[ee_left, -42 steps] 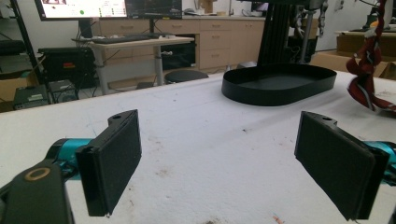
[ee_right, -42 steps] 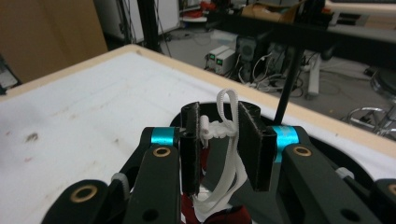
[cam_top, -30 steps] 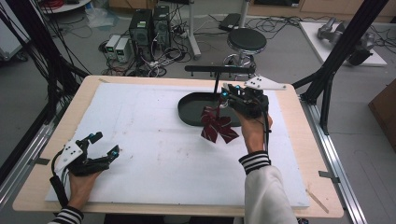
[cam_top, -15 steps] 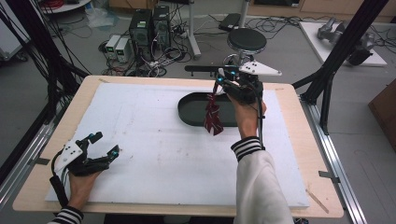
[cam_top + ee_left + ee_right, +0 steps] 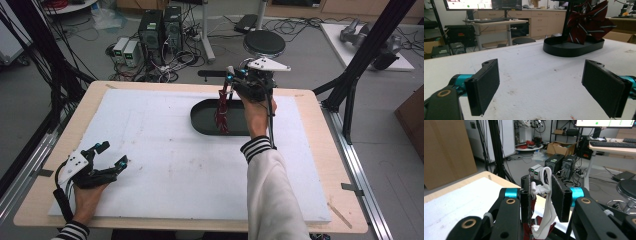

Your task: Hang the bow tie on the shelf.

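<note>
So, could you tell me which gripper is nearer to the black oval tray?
Right. The right gripper hangs over the black oval tray, holding the striped bow tie; the left gripper sits open at the table's near-left corner.

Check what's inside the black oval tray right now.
The lower end of the striped bow tie hangs into the black tray, held up by the right gripper by its white strap. The tray's right part is covered by the hand, so cannot be checked.
</note>
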The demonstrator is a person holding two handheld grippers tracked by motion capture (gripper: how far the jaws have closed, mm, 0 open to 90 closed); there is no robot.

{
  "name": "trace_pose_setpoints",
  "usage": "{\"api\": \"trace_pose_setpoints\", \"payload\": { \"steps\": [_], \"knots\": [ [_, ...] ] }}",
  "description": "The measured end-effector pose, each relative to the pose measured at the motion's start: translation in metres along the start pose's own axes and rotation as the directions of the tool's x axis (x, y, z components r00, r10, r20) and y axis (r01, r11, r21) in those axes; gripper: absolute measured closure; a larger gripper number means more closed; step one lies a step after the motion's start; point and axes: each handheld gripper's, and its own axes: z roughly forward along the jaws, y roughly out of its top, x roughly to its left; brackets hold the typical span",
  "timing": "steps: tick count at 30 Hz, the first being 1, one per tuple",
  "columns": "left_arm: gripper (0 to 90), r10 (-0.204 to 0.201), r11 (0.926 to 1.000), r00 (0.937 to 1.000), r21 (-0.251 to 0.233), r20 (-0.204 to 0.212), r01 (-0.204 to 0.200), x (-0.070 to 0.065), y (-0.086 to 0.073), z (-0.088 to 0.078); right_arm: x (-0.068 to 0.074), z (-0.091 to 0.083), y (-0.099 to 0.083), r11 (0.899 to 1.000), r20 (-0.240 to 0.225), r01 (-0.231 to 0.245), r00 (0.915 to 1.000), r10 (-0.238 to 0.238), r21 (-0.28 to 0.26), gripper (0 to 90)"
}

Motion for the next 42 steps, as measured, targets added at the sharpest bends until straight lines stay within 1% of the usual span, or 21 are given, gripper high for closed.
{"api": "trace_pose_setpoints", "payload": {
  "steps": [1,2,5,8,12,15,16,17,19,21,22,23,24,26,28,30,34,37,42],
  "knots": [
    [15.0,0.0,1.0,1.0,-0.001,-0.001,0.0,0.0,0.0,0.0,0.0,0.002,0.001,1.0,0.001,-0.001,1.0,0.001,0.002,70.9],
    [15.0,0.0,1.0,1.0,-0.001,-0.001,0.0,0.0,0.0,0.0,0.0,0.007,0.003,1.0,0.009,0.011,0.9999,-0.011,-0.006,70.9],
    [15.0,-0.002,1.0,1.0,-0.001,-0.001,0.002,0.0,0.0,0.0,-0.001,0.012,0.003,1.0,0.011,0.011,0.9999,-0.011,-0.005,70.9],
    [15.0,-0.001,1.0,1.0,-0.002,-0.002,0.001,0.0,0.0,0.0,-0.003,0.019,0.002,1.0,0.018,0.0,0.9998,0.0,0.005,71.0],
    [15.0,-0.001,1.0,1.0,-0.004,-0.002,0.001,0.0,0.0,0.0,-0.006,0.028,-0.002,1.0,0.021,-0.016,0.9996,0.016,0.0,71.0],
    [15.0,-0.002,1.0,1.0,-0.003,-0.002,0.002,0.0,0.0,0.0,-0.007,0.034,-0.003,1.0,0.022,-0.021,0.9995,0.021,0.006,70.9],
    [15.0,-0.001,1.0,1.0,-0.002,-0.002,0.001,0.0,0.0,0.0,-0.007,0.036,-0.003,1.0,0.023,-0.02,0.9995,0.02,0.007,70.9],
    [15.0,0.0,1.0,1.0,-0.003,-0.002,0.0,0.0,0.0,0.0,-0.007,0.038,-0.002,1.0,0.028,-0.009,0.9996,0.009,0.006,71.0],
    [15.0,0.0,1.0,1.0,-0.003,-0.003,0.0,0.0,0.0,0.0,-0.008,0.042,-0.002,1.0,0.034,-0.008,0.9994,0.007,0.017,70.9],
    [15.0,0.0,1.0,1.0,-0.002,-0.002,0.0,0.0,0.0,0.0,-0.009,0.044,-0.001,1.0,0.04,-0.003,0.9992,0.002,0.028,70.9],
    [15.0,0.0,1.0,1.0,-0.001,-0.002,0.0,0.0,0.0,0.0,-0.01,0.045,0.0,1.0,0.048,0.006,0.9988,-0.007,0.018,71.0],
    [15.0,0.0,1.0,1.0,-0.002,-0.002,0.0,0.0,0.0,0.0,-0.011,0.045,-0.001,1.0,0.051,0.0,0.9987,0.0,0.014,70.9],
    [15.0,0.0,1.0,1.0,-0.002,-0.002,0.0,0.0,0.0,0.0,-0.012,0.045,-0.001,1.0,0.054,-0.005,0.9985,0.004,0.019,70.9],
    [15.0,0.0,1.0,1.0,-0.003,-0.002,0.0,0.0,0.0,0.0,-0.015,0.047,-0.004,0.999,0.066,0.002,0.9978,-0.005,0.04,70.9],
    [15.0,0.0,1.0,1.0,-0.002,-0.002,0.0,0.0,0.0,0.0,-0.017,0.048,-0.005,0.999,0.074,-0.004,0.9973,0.001,0.043,70.9],
    [15.0,0.0,1.0,1.0,-0.001,-0.002,0.0,0.0,0.0,0.0,-0.019,0.049,-0.006,0.999,0.078,-0.017,0.9969,0.014,0.039,70.9],
    [15.0,0.001,1.0,1.0,0.0,-0.002,-0.001,0.0,0.0,0.0,-0.019,0.055,-0.01,0.998,0.086,0.002,0.9963,-0.007,0.057,70.9],
    [15.0,0.001,1.0,1.0,0.0,-0.003,-0.001,0.0,0.0,0.0,-0.02,0.06,-0.013,0.998,0.086,-0.008,0.9963,0.003,0.058,70.9],
    [15.0,0.001,1.0,1.0,-0.001,0.0,-0.001,0.0,0.0,0.0,-0.024,0.064,-0.017,0.998,0.093,-0.011,0.9957,0.005,0.066,70.9]
  ]
}}
